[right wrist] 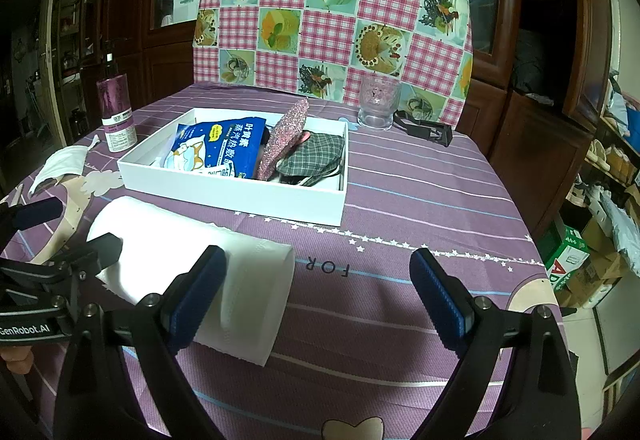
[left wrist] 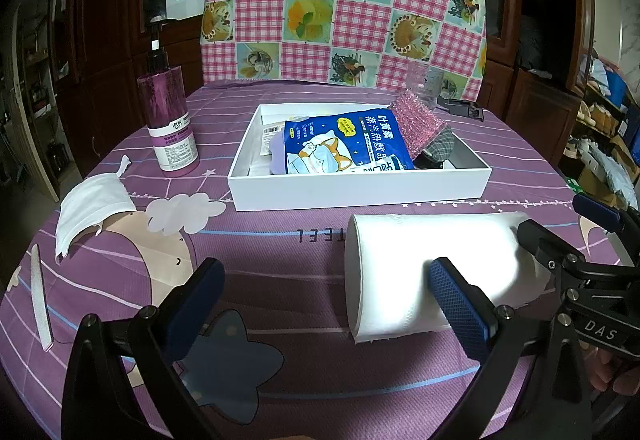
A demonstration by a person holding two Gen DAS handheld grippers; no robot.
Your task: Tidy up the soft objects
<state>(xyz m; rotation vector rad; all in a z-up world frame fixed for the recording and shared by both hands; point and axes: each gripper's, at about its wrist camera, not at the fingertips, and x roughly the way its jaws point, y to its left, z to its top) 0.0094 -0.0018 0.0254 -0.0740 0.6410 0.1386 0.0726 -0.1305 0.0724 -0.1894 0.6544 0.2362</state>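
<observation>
Nearest the lens, the left gripper hovers low over the tablecloth with its blue-padded fingers spread wide apart and nothing between them. The right gripper is likewise wide open and empty. In the left wrist view its frame reads "DAS"; in the right wrist view the other tool's frame reads "GenRobot.AI".

A paper roll lies on its side at about 3 o'clock of the left gripper, its long axis running across the table, left to right. One flat end faces the gap between the left fingers.

At 12 o'clock sits a white box holding a blue packet printed with Chinese characters and a cartoon dog, a pink sparkly sponge standing on edge, and a grey plaid cloth.

At 10 o'clock stands a purple bottle with a white label too small to read. A white face mask lies at 9 o'clock. Past the box stands a clear glass.

The purple cloth is striped with star prints and the letters "FOR". Behind hangs a pink checked cloth with dessert pictures, and dark wooden cabinets stand around.
</observation>
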